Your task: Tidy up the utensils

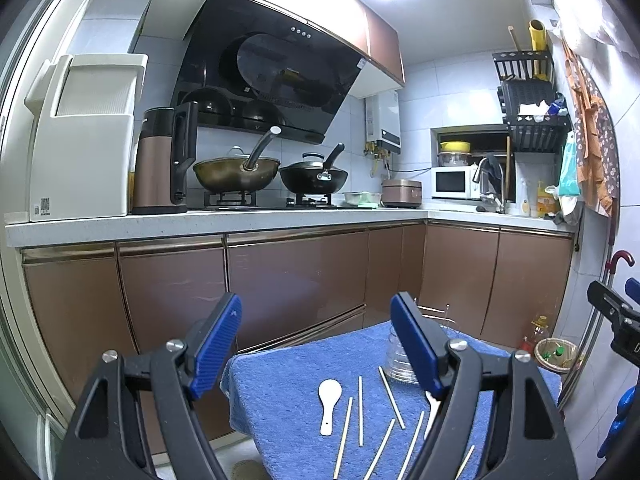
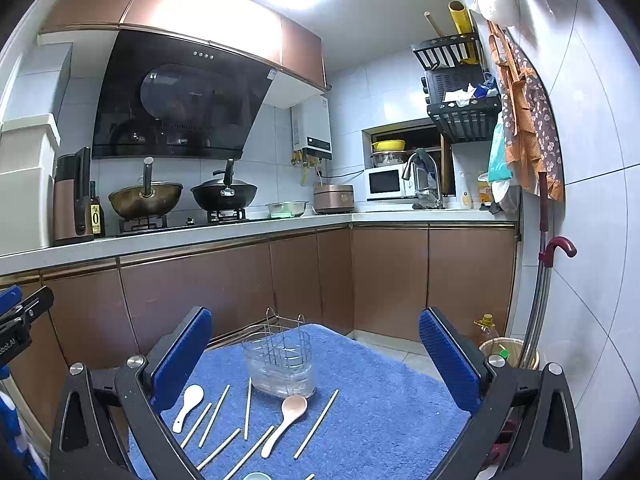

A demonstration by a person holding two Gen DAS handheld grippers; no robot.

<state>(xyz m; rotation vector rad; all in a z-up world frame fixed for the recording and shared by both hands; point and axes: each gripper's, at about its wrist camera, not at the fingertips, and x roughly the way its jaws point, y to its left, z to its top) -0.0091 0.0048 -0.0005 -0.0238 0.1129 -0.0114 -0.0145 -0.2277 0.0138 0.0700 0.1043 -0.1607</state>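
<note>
A blue towel [image 2: 380, 408] covers a small table. On it lie a white spoon [image 2: 188, 406], a pink spoon [image 2: 286, 420] and several wooden chopsticks [image 2: 248, 408]. A wire utensil holder in a clear base [image 2: 282, 364] stands at the towel's far middle. In the left wrist view the white spoon [image 1: 329, 404], chopsticks [image 1: 391, 398] and holder [image 1: 396, 354] show too. My left gripper [image 1: 316, 344] is open and empty above the towel's near left. My right gripper [image 2: 316, 360] is open and empty, held above the utensils.
Brown cabinets [image 2: 240, 280] and a white counter [image 2: 180, 236] with woks [image 2: 224, 194], a kettle and a microwave stand behind the table. A bin [image 2: 508, 350], an oil bottle and an umbrella [image 2: 554, 252] are at the right wall.
</note>
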